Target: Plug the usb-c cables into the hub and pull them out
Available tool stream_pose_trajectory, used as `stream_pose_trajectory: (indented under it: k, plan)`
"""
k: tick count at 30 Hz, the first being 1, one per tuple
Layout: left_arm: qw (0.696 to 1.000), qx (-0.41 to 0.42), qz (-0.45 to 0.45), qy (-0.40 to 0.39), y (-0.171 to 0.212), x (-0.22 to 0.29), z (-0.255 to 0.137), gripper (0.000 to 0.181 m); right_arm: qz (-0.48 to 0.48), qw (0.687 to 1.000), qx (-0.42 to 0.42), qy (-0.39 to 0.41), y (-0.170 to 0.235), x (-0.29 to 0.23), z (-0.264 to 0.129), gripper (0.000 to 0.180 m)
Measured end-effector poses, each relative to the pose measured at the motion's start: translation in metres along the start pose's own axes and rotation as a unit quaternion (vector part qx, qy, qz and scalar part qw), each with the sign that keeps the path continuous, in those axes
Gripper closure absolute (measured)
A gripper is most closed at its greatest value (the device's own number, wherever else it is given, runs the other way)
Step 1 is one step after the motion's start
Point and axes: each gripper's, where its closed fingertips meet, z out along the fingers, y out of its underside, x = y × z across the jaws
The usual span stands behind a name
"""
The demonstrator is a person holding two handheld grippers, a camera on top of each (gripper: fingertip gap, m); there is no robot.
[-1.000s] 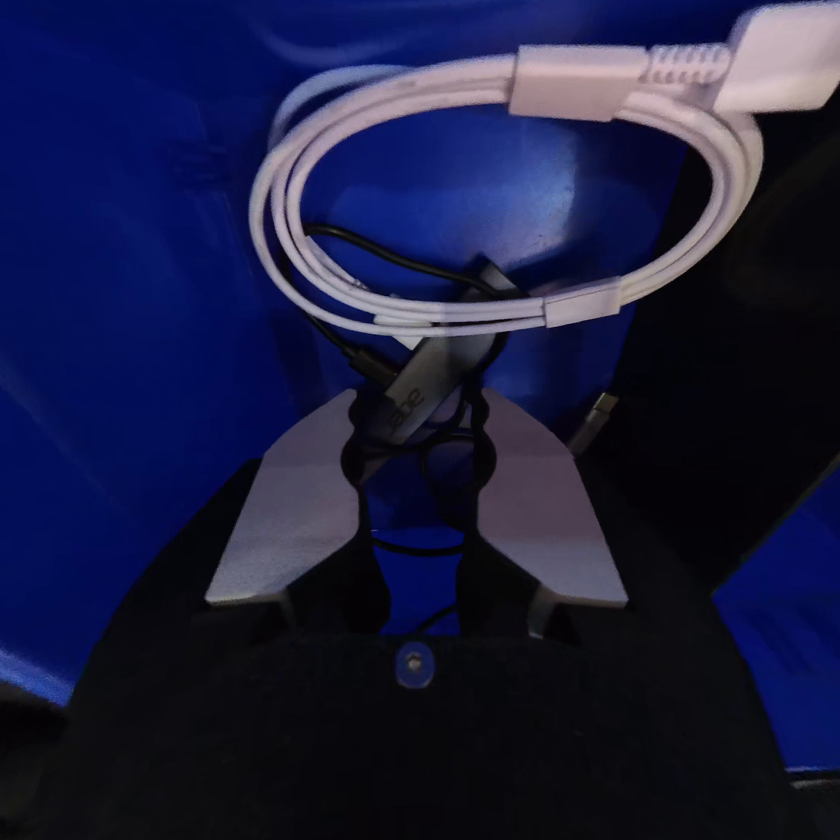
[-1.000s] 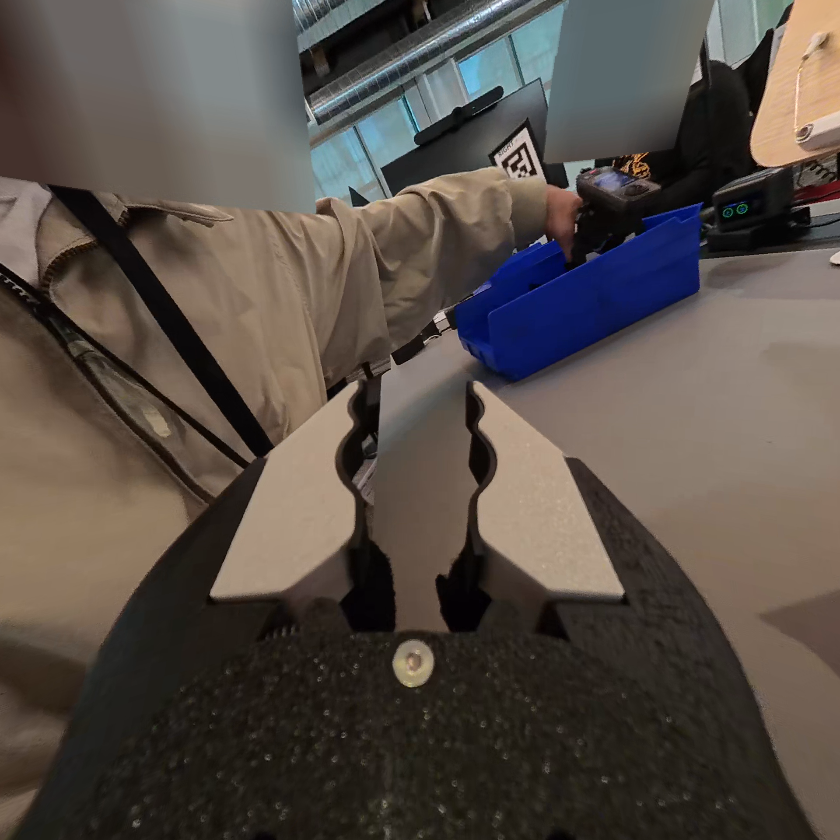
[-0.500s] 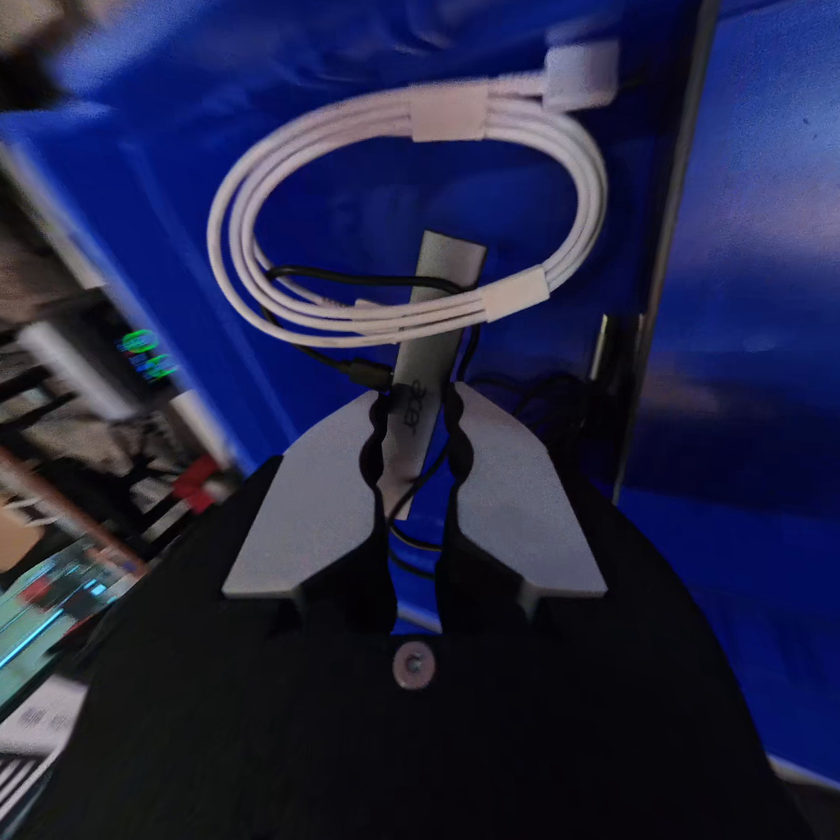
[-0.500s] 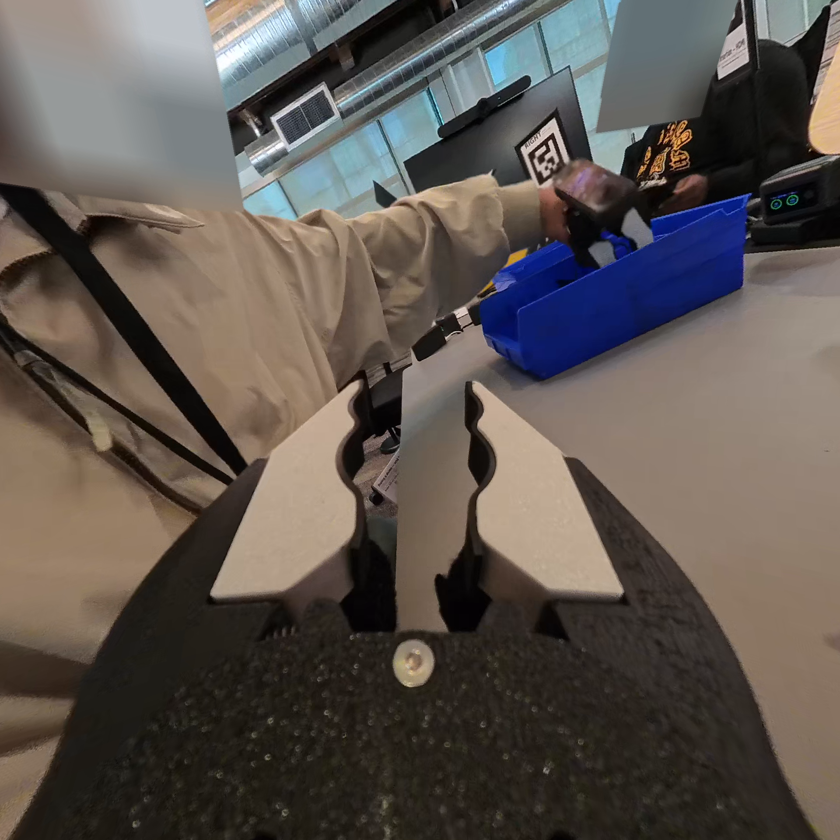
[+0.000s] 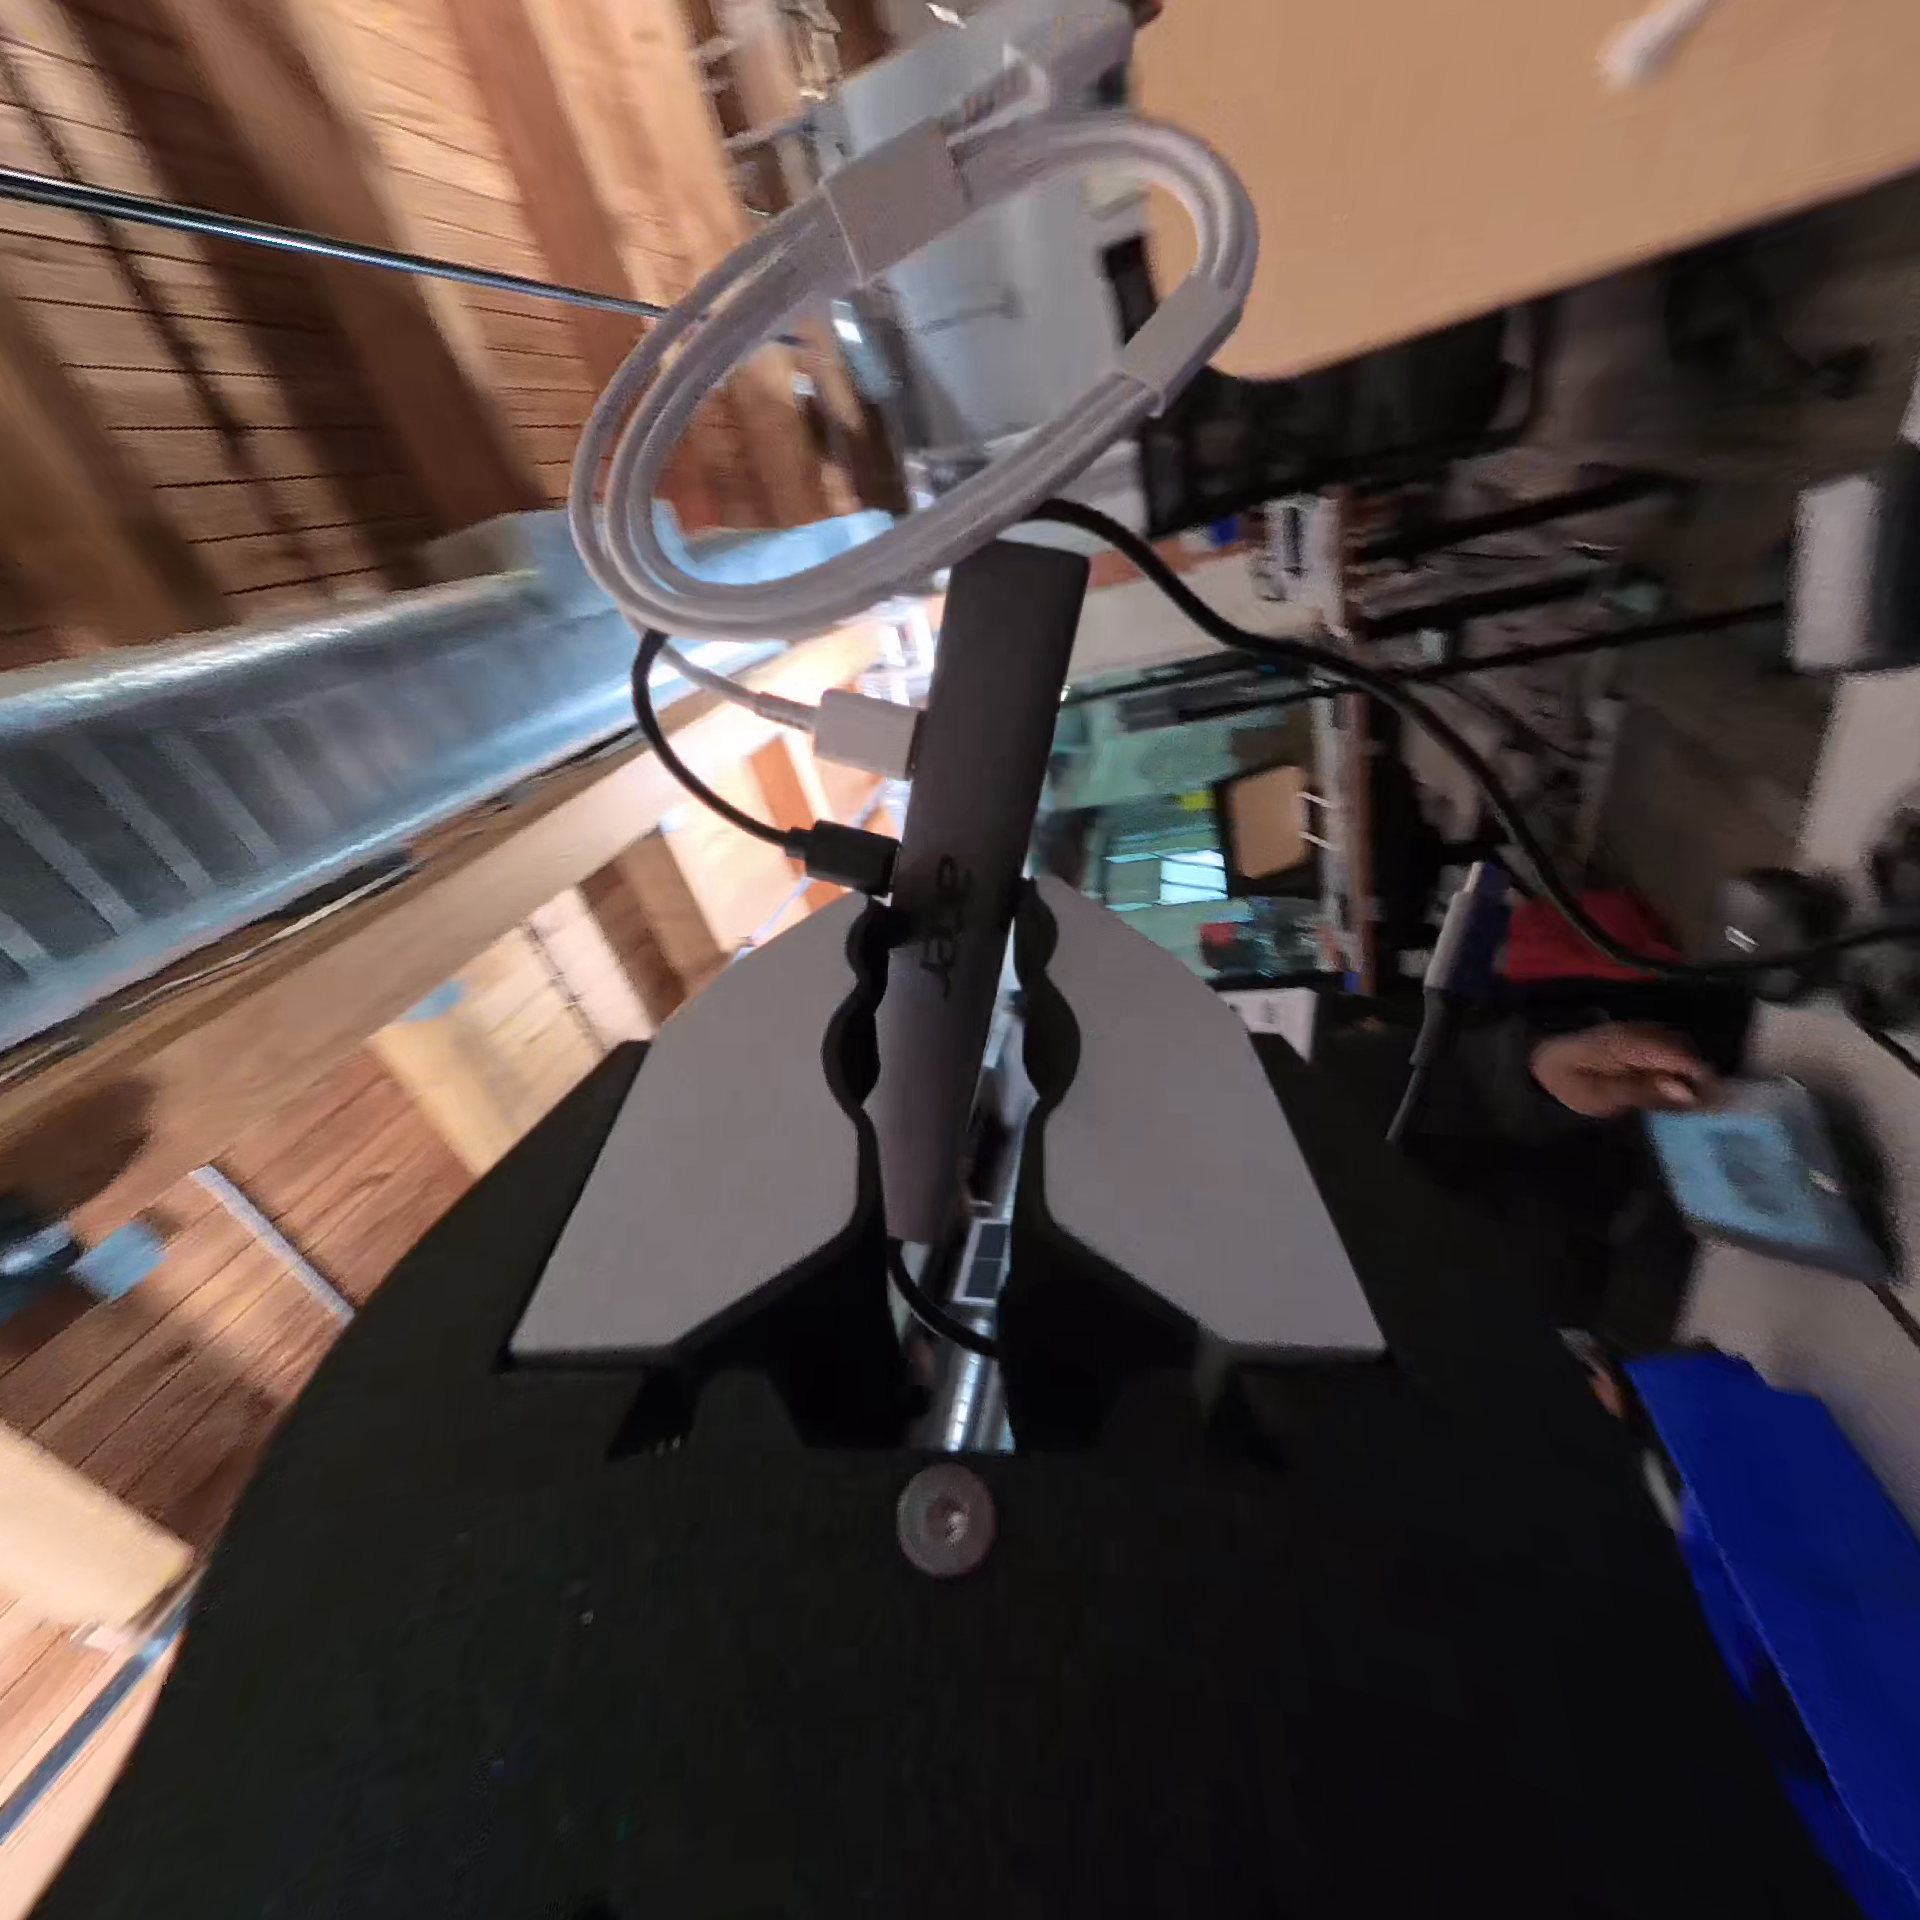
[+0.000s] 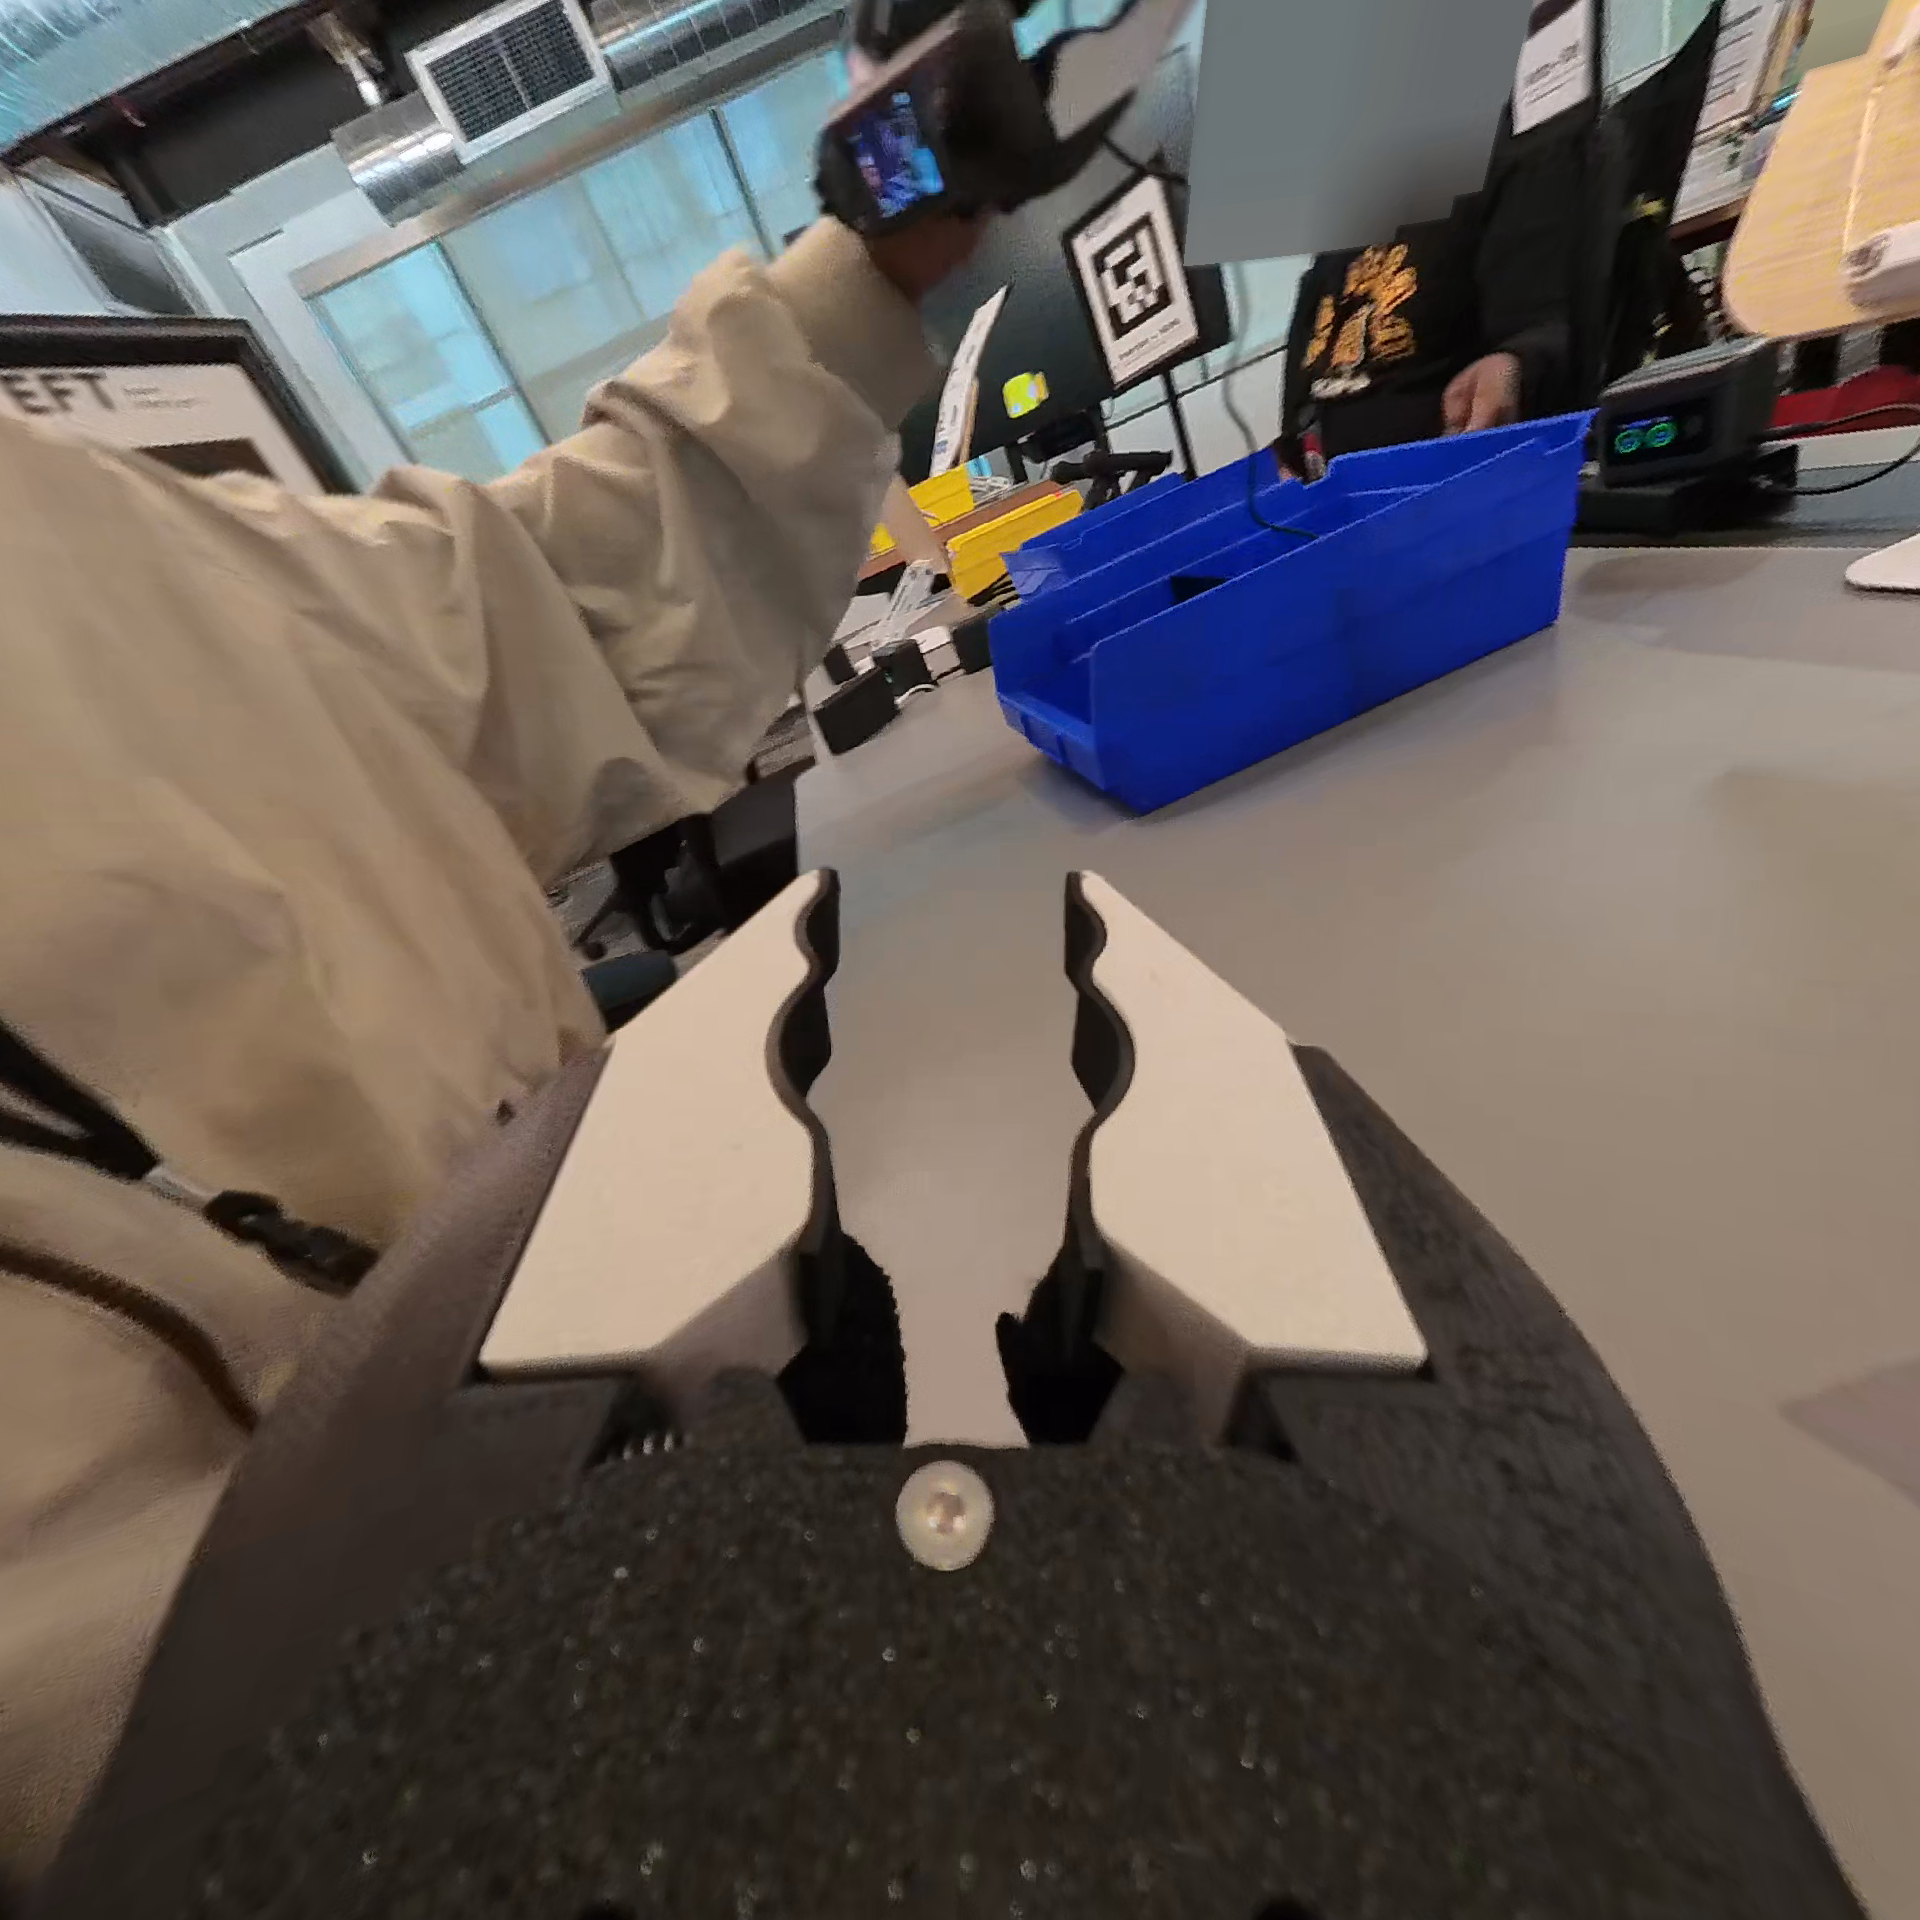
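My left gripper (image 5: 948, 914) is shut on a slim grey hub (image 5: 987, 790) and holds it up in the air, tilted toward the ceiling. A white USB-C plug (image 5: 868, 729) and a black USB-C plug (image 5: 844, 854) sit in the hub's left side. The white cable (image 5: 914, 364) hangs in a bundled coil off the hub's far end. The black cable (image 5: 1351, 665) trails right and down. My right gripper (image 6: 948, 904) is open and empty, low over the grey table (image 6: 1455, 935). The raised left gripper's body (image 6: 914, 156) shows at the top of the right wrist view.
A blue divided bin (image 6: 1299, 613) stands on the table ahead of my right gripper; its edge shows in the left wrist view (image 5: 1797, 1558). A beige sleeve (image 6: 416, 675) fills the left. Another person (image 6: 1455, 291) stands behind the bin. Yellow bins (image 6: 997, 530) and a dark device (image 6: 1683, 426) lie beyond. The tips of one gripper are about 45 cm away from the tips of the other.
My left gripper has lifted the hub with both cables out of the blue bin and swung it high. My right gripper has stayed open over the table.
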Motion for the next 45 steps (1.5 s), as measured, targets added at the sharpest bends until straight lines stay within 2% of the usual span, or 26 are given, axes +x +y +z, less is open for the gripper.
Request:
stream_pose_trajectory:
  k: [4,6,9,12,16,20,27,32,36,39,42,45]
  plan:
    - [0.993,0.03,-0.004,-0.111,-0.046,-0.053,-0.042,0.158,0.03,0.997,0.035,0.06,-0.032,0.025,0.007,0.136]
    - [0.987,0.047,-0.015,-0.15,-0.072,-0.075,-0.064,0.158,0.027,0.996,0.048,0.069,-0.062,0.031,0.011,0.134]
    - [0.976,0.072,-0.036,-0.204,-0.101,-0.112,-0.091,0.158,-0.048,0.993,0.08,0.079,-0.126,0.024,0.019,0.129]
    - [0.964,0.07,-0.061,-0.251,-0.11,-0.153,-0.109,0.158,-0.144,0.977,0.105,0.114,-0.187,0.011,0.02,0.131]
    - [0.954,0.113,-0.124,-0.247,-0.13,-0.173,-0.124,0.158,-0.166,0.965,0.161,0.127,-0.236,-0.001,0.008,0.138]
    - [0.951,0.153,-0.115,-0.244,-0.173,-0.149,-0.143,0.158,-0.238,0.949,0.134,0.157,-0.233,0.004,-0.001,0.14]
    - [0.937,0.219,-0.154,-0.223,-0.247,-0.095,-0.169,0.158,-0.333,0.935,0.069,0.102,-0.19,-0.018,0.026,0.149]
    - [0.931,0.237,-0.198,-0.196,-0.272,-0.074,-0.175,0.158,-0.387,0.911,0.036,0.138,-0.177,-0.015,0.037,0.153]
    - [0.927,0.249,-0.21,-0.188,-0.286,-0.067,-0.179,0.158,-0.387,0.91,0.031,0.146,-0.172,-0.009,0.044,0.16]
    - [0.925,0.25,-0.225,-0.178,-0.289,-0.061,-0.173,0.158,-0.392,0.908,0.036,0.143,-0.169,-0.006,0.051,0.171]
    - [0.918,0.258,-0.291,-0.075,-0.288,-0.036,-0.148,0.157,-0.438,0.879,-0.007,0.19,-0.17,0.026,0.06,0.171]
    - [0.905,0.254,-0.34,0.041,-0.276,-0.006,-0.132,0.157,-0.507,0.817,-0.027,0.274,-0.198,0.081,0.065,0.171]
